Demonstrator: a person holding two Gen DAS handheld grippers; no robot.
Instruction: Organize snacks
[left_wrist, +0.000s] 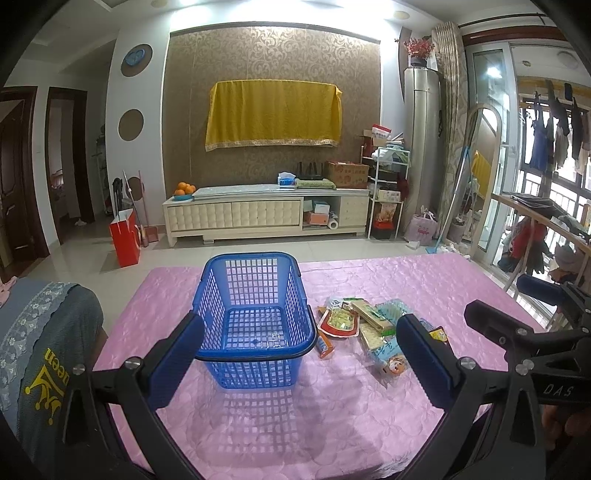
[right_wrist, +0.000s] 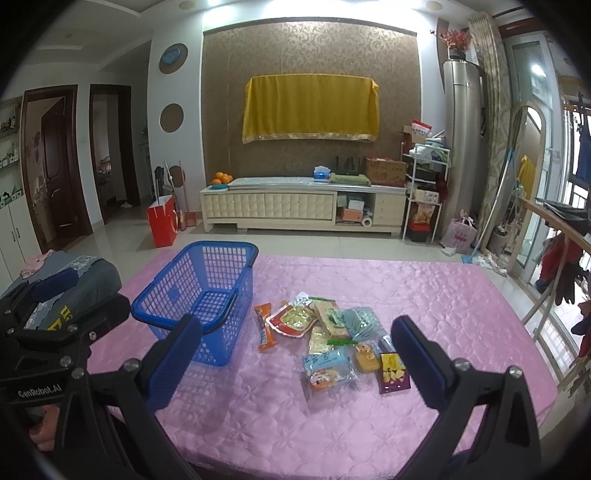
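Note:
An empty blue plastic basket (left_wrist: 255, 291) (right_wrist: 201, 273) stands on the pink tablecloth (left_wrist: 295, 413) (right_wrist: 424, 295). To its right lies a pile of snack packets (left_wrist: 369, 325) (right_wrist: 328, 336): an orange bar (right_wrist: 266, 326), a red-edged pouch (right_wrist: 293, 319), a purple packet (right_wrist: 393, 371). My left gripper (left_wrist: 299, 354) hovers open in front of the basket, nothing between its fingers. My right gripper (right_wrist: 295, 363) hangs open above the table's near side, facing the pile, holding nothing. The other gripper's black frame shows at each view's edge.
A folded grey cloth (left_wrist: 40, 339) with yellow print lies on the table's left. Beyond the table are a tiled floor, a red bag (left_wrist: 125, 242), a cream TV cabinet (right_wrist: 303, 210) and a railing (right_wrist: 554, 229) at right.

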